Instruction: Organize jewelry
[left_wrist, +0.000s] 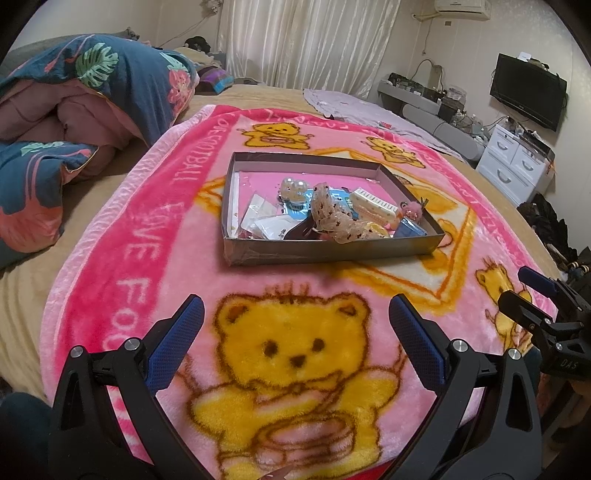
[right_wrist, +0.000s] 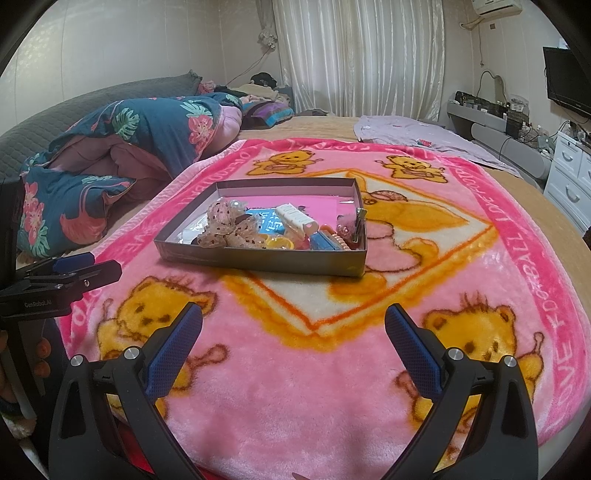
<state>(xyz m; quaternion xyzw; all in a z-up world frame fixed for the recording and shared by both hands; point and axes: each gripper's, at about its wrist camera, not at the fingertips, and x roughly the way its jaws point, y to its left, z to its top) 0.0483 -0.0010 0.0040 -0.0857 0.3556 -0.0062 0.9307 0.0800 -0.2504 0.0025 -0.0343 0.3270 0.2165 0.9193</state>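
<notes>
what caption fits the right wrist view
Open right gripper above pink bear blanket, facing shallow box of hair accessories.

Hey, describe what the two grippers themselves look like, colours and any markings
Both the left gripper and right gripper have black angular frames, silver round bolts and blue textured finger pads. Seen side-on, the left one reads "GenRobot.AI"; the right one reads "DAS".

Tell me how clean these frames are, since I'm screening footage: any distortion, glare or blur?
Left wrist view: strong fisheye bending, dark corner vignette, glare on the box's pink lining; the left gripper is sharp. Right wrist view: the same curvature, bright curtains, soft shadow beneath the box; the right gripper is sharp.
</notes>
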